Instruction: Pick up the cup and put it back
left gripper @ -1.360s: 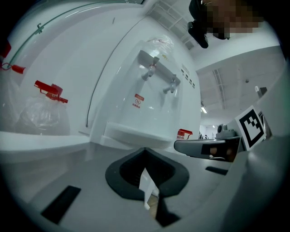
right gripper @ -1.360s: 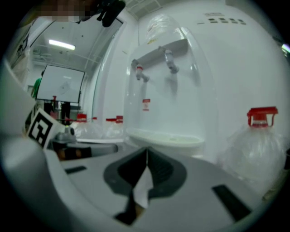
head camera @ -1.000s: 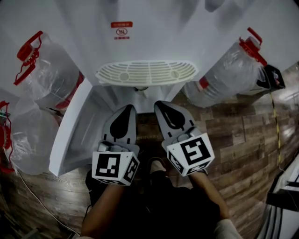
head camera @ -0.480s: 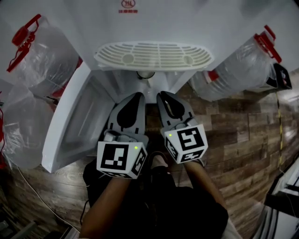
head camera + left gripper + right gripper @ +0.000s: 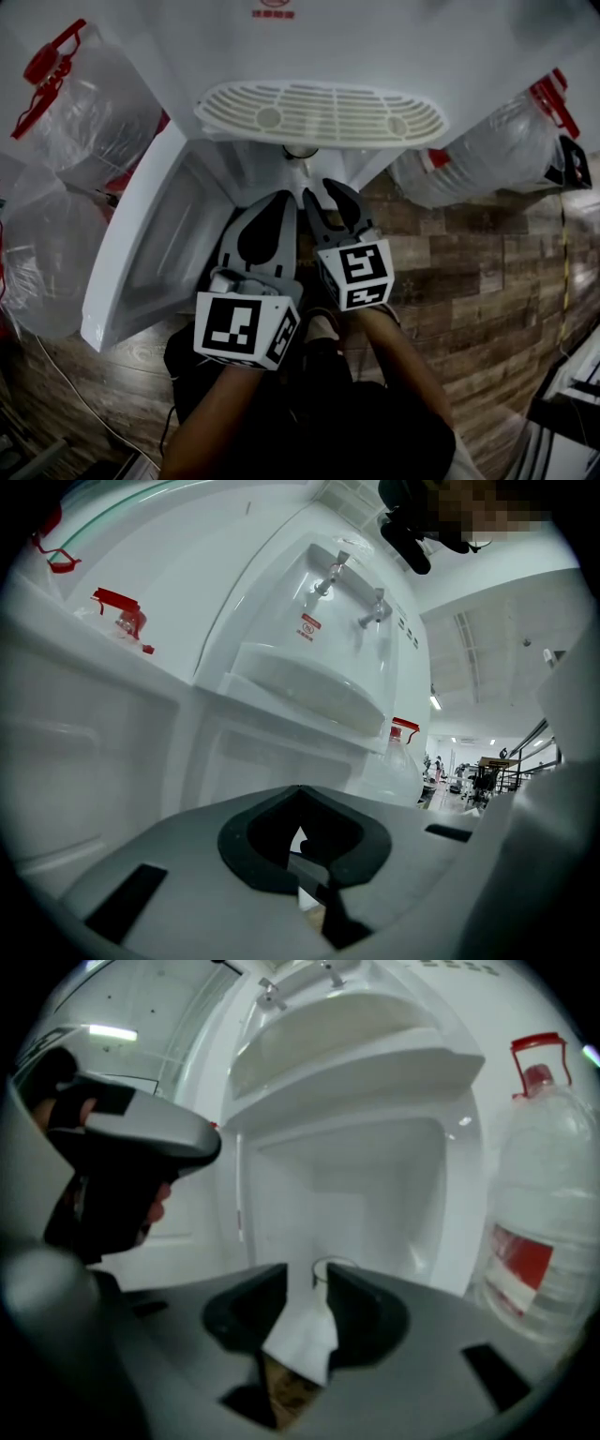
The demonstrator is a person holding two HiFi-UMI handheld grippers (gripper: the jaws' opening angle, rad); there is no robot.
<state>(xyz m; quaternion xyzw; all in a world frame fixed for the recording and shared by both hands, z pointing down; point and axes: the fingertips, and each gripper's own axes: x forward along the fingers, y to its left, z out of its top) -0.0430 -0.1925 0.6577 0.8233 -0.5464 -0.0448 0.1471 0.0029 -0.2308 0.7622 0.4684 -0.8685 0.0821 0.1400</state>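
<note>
A clear cup (image 5: 334, 1267) stands on the floor of the white dispenser's open lower cabinet (image 5: 375, 1194). From the head view its rim (image 5: 299, 152) shows just under the drip tray. My right gripper (image 5: 307, 1277) points into the cabinet slightly downward. Its jaws have just been opening and now stand apart with nothing between them; the cup is a little beyond the tips. In the head view the right gripper (image 5: 325, 194) sits beside my left gripper (image 5: 281, 201), which is level and shut on nothing. The left gripper (image 5: 300, 791) faces the open door.
The cabinet door (image 5: 141, 253) hangs open to the left. A slotted drip tray (image 5: 319, 112) juts out above the cabinet, with two taps (image 5: 328, 572) higher up. Large water bottles (image 5: 66, 103) (image 5: 506, 141) stand on either side on the wooden floor (image 5: 469, 281).
My right gripper has sunk and moved in toward the cabinet mouth, and its jaws have gone from shut to apart. The left gripper has barely moved.
</note>
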